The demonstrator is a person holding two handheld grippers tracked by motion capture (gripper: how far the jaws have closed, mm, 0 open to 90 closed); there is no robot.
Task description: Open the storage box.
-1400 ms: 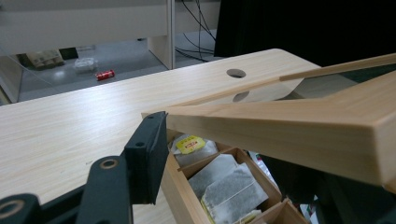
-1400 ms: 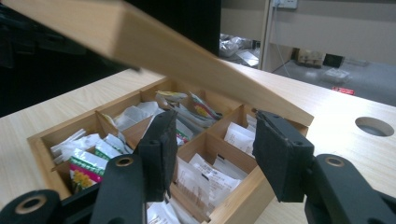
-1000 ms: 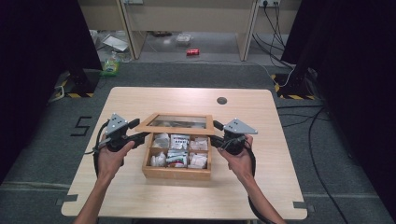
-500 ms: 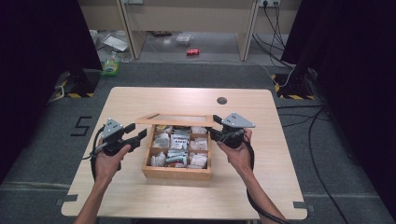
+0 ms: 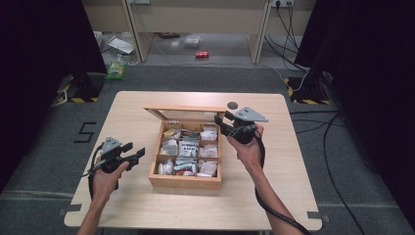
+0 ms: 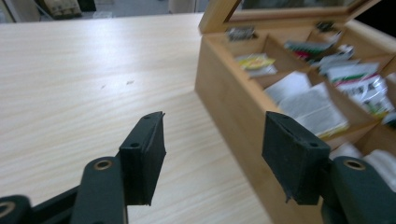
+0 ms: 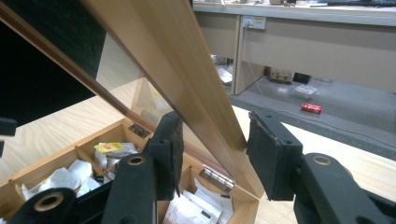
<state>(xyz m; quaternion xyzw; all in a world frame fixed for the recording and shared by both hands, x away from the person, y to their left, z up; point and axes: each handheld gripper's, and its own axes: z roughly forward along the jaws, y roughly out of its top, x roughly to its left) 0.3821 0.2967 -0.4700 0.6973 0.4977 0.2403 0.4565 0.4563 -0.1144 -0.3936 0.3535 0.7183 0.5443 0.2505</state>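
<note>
The wooden box (image 5: 185, 155) stands in the middle of the table (image 5: 147, 205), a little nearer to the front edge, with its lid (image 5: 188, 114) raised at the far side. The right gripper (image 5: 226, 125) is at the lid's right end; its jaws have just been closing, and the lid frame (image 7: 187, 79) passes between them, touching the right pad. The left gripper (image 5: 138, 155) is just beside the box's left wall, its jaws apart and holding nothing, having just been opening. Paper packets (image 6: 308, 100) fill the compartments.
</note>
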